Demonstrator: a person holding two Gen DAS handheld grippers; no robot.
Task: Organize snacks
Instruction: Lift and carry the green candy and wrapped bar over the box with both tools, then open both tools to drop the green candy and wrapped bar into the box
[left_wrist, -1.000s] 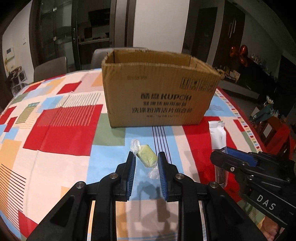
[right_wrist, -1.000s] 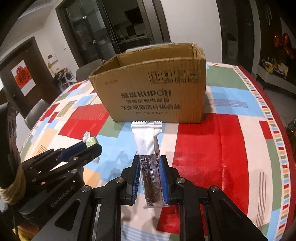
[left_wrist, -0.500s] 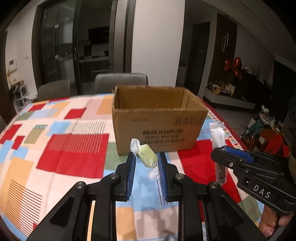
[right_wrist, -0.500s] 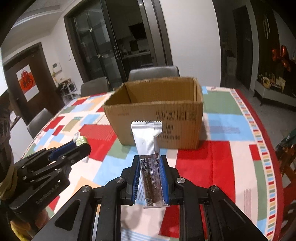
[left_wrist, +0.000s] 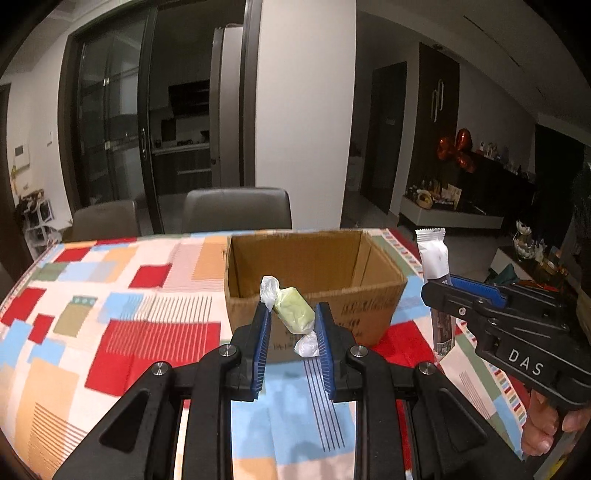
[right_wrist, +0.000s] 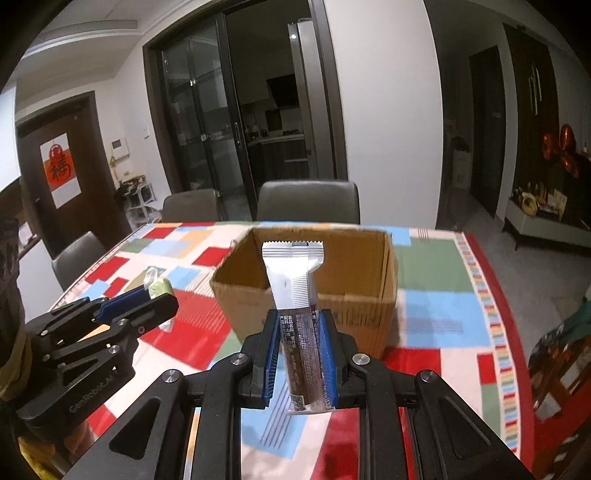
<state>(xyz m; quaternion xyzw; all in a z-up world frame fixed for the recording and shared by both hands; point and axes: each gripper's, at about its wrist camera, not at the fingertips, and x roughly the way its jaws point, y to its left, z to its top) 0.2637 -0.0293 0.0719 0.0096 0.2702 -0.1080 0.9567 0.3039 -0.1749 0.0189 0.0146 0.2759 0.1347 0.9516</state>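
While the room around it stood dim, with a white wall (left_wrist: 306, 110) between dark glass sliding doors (left_wrist: 110, 136) and dark cabinets, a red paper decoration hung on a brown door (right_wrist: 61, 173) at the far left of the right wrist view. Grey chairs (left_wrist: 236, 212) were drawn up along the far edge of the tabletop (left_wrist: 122, 295), which was covered by a cloth patterned in red, blue, orange, green and white blocks. A low sideboard (left_wrist: 450, 218) with small ornaments ran along the right side of the room, orange balloons (left_wrist: 456, 149) above it. An open cardboard box (left_wrist: 314, 280) sat on the cloth toward the far side, flaps up, its printed front facing the cameras; its inside showed only bare brown walls. Both grippers hovered above the cloth on the near side of the box, side by side. The right gripper (right_wrist: 298, 350) had its jaws closed narrowly on a long snack bar in a silver and brown wrapper (right_wrist: 295, 288), held upright. The left gripper (left_wrist: 290, 332) had its jaws closed narrowly on a green candy in a clear twist wrapper (left_wrist: 293, 310), tilted between the blue pads.
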